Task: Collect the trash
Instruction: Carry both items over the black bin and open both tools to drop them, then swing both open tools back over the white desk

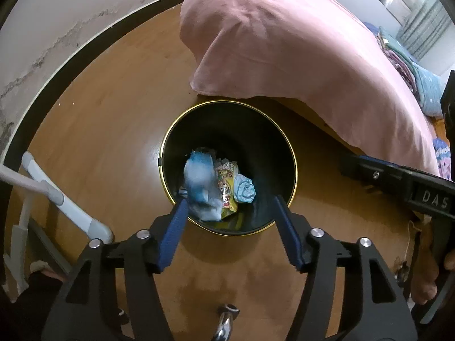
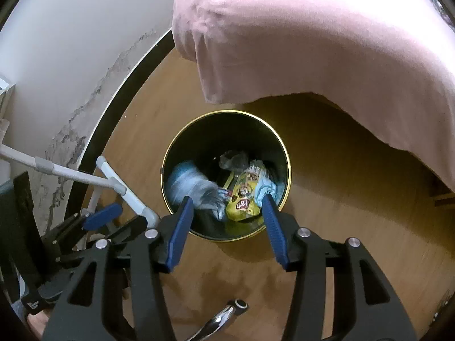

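Observation:
A round black bin with a gold rim [image 1: 295, 167] [image 2: 288, 167] stands on the wooden floor, seen from above in both views. Inside lie a yellow snack wrapper [image 1: 226, 184] [image 2: 244, 196], a crumpled light-blue piece [image 1: 245, 189] [image 2: 266, 187] and a blurred blue-white piece [image 1: 199, 182] [image 2: 193, 187] by the left wall. My left gripper [image 1: 230, 201] is open and empty over the bin's near rim. My right gripper [image 2: 227, 200] is open and empty over the bin. The left gripper also shows at the left of the right wrist view [image 2: 102, 216].
A bed with a pink cover [image 1: 284, 42] [image 2: 312, 42] overhangs just behind the bin. A white tube frame [image 1: 57, 196] [image 2: 119, 187] stands left of it by the black skirting and cracked wall. Folded clothes [image 1: 409, 65] lie at far right.

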Demonstrator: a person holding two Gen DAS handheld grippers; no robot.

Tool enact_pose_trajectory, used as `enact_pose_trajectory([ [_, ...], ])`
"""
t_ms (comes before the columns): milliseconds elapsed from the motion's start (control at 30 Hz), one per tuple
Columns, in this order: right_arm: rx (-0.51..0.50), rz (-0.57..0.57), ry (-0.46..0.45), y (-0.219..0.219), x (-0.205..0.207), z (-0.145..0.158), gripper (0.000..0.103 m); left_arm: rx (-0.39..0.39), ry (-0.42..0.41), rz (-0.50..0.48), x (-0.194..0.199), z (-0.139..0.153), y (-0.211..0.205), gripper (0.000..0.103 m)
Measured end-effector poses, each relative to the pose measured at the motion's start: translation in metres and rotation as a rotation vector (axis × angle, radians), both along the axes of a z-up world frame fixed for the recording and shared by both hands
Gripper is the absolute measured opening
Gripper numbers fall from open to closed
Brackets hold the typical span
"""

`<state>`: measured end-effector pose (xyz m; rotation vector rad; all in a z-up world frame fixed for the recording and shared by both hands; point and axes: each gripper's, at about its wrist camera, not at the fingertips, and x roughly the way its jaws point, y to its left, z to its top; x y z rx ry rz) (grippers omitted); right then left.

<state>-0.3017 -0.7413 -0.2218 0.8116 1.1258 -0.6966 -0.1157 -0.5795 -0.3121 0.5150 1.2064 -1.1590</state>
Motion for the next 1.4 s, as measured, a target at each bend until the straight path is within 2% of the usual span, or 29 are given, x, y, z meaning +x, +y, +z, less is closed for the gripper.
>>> enact_pose_trajectory([
  [100,-0.003,0.002,-0.009,0.002,0.000,0.008,0.051,-0.004,-0.018,0.008,0.000,0.004,0.004,0.073],
  [200,-0.044,0.013,-0.027,0.004,0.003,0.032,0.063,-0.035,-0.043,0.016,-0.002,0.024,0.016,0.080],
  [300,-0.142,0.024,-0.067,0.008,0.004,0.078,0.074,-0.071,-0.062,0.024,-0.007,0.058,0.032,0.086],
  [400,-0.270,0.040,-0.116,0.022,0.011,0.133,0.081,-0.115,-0.143,0.006,-0.022,0.119,0.050,0.090],
  [500,-0.358,0.133,-0.205,0.053,0.035,0.192,0.084,-0.202,-0.207,-0.052,-0.034,0.195,0.079,0.092],
  [533,-0.370,0.162,-0.232,0.062,0.043,0.204,0.086,-0.252,-0.266,-0.066,-0.036,0.230,0.100,0.093],
  [600,-0.393,0.242,-0.297,0.090,0.068,0.232,0.087,-0.309,-0.365,-0.075,-0.030,0.274,0.137,0.094],
  [700,-0.373,0.429,-0.386,0.148,0.122,0.261,0.089,-0.328,-0.497,-0.046,-0.003,0.313,0.196,0.095],
  [733,-0.355,0.500,-0.410,0.169,0.143,0.267,0.089,-0.297,-0.560,0.003,0.019,0.325,0.227,0.095],
  [833,-0.278,0.687,-0.457,0.227,0.196,0.276,0.089,-0.201,-0.620,0.150,0.068,0.340,0.296,0.095],
  [900,-0.203,0.822,-0.482,0.275,0.232,0.278,0.089,-0.124,-0.638,0.294,0.108,0.345,0.360,0.095],
  [1000,-0.107,1.000,-0.495,0.350,0.280,0.277,0.089,-0.037,-0.621,0.493,0.150,0.342,0.446,0.095],
  [1100,0.017,1.140,-0.487,0.422,0.329,0.269,0.089,-0.016,-0.575,0.645,0.167,0.336,0.514,0.095],
  [1200,0.054,1.214,-0.436,0.479,0.372,0.257,0.089,-0.021,-0.507,0.777,0.176,0.323,0.572,0.095],
  [1267,0.047,1.230,-0.390,0.506,0.393,0.249,0.089,-0.041,-0.462,0.835,0.176,0.313,0.593,0.095],
  [1333,0.052,1.259,-0.371,0.527,0.407,0.245,0.089,-0.057,-0.444,0.853,0.177,0.307,0.603,0.095],
  [1400,-0.015,1.262,-0.352,0.547,0.421,0.242,0.089,-0.067,-0.431,0.859,0.178,0.305,0.610,0.095],
])
